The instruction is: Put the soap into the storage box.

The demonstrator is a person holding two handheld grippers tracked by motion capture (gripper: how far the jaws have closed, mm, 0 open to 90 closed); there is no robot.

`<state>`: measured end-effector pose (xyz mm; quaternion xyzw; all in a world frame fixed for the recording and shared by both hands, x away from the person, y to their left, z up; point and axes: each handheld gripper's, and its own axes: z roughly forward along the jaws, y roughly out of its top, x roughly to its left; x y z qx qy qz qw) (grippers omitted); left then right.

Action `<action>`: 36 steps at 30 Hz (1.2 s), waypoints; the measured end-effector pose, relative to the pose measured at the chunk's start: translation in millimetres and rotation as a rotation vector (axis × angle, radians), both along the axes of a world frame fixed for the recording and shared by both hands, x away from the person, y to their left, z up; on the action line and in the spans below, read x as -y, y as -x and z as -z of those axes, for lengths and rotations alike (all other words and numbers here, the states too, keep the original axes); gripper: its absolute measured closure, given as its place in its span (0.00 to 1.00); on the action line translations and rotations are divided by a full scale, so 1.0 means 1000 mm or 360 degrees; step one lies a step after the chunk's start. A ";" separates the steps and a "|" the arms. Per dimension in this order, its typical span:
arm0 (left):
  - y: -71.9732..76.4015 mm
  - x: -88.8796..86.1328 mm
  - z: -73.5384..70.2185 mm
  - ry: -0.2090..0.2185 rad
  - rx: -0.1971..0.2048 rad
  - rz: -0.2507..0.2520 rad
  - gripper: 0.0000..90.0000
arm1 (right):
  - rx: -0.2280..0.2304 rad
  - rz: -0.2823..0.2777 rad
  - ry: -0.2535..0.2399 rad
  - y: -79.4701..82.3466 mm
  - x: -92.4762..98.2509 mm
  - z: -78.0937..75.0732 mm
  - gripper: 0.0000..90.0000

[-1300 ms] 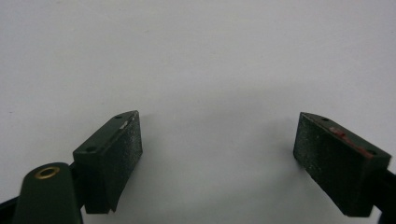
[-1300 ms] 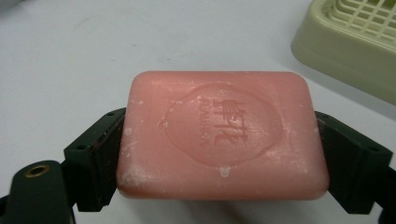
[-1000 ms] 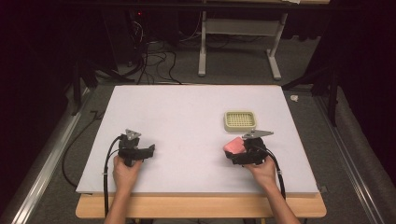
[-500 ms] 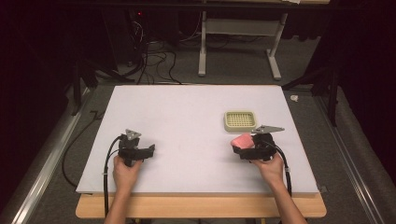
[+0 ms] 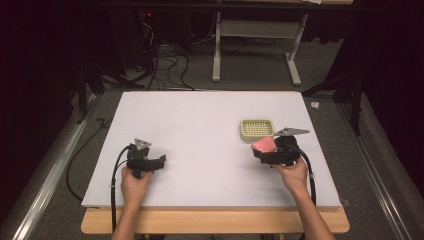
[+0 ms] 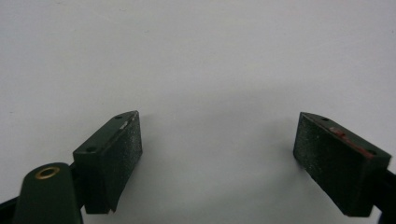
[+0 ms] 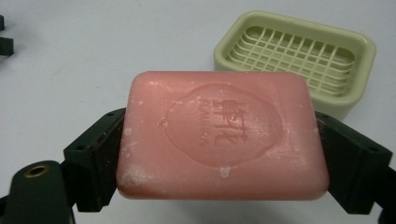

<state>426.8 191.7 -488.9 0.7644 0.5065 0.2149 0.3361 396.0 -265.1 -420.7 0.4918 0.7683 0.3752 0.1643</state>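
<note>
A pink bar of soap (image 7: 219,135) with a stamped oval mark is clamped between the two black jaws of my right gripper (image 7: 219,149), lifted off the white tabletop. In the high view the soap (image 5: 263,144) and right gripper (image 5: 270,150) sit just in front of a pale green soap dish (image 5: 256,129) with a grid insert; that soap dish (image 7: 299,58) is empty, beyond the bar to the right. My left gripper (image 5: 159,161) rests at the table's front left. Its jaws stand wide apart over bare tabletop, left gripper (image 6: 217,149) holding nothing.
The white board (image 5: 200,125) lies on a wooden table whose front edge (image 5: 215,220) is by the person's forearms. Cables trail from both grippers. Behind the table stand a metal frame leg (image 5: 216,55) and floor cables (image 5: 160,65).
My right gripper with the soap has risen slightly and shifted to the right, closer to the dish's front edge. The left gripper has stayed put.
</note>
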 end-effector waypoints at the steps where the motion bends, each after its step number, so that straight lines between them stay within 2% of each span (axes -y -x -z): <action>1: 0.000 0.000 0.000 0.0000 0.0000 0.0000 0.18 | 0.0003 0.0001 0.0002 -0.001 0.000 -0.001 0.15; 8: 0.000 0.000 0.000 -0.0001 0.0001 0.0001 0.18 | -0.0008 0.0021 0.0019 -0.013 -0.003 -0.008 0.15; 27: 0.000 0.000 0.000 0.0000 0.0000 0.0000 0.18 | -0.0039 0.0082 0.0054 -0.046 -0.009 -0.011 0.15; 29: 0.000 0.000 0.000 0.0000 0.0000 0.0000 0.18 | -0.0055 0.0102 0.0046 -0.050 -0.009 -0.012 0.15; 36: 0.000 0.000 0.000 0.0000 0.0000 0.0001 0.18 | -0.0084 0.0156 0.0087 -0.063 -0.010 -0.013 0.15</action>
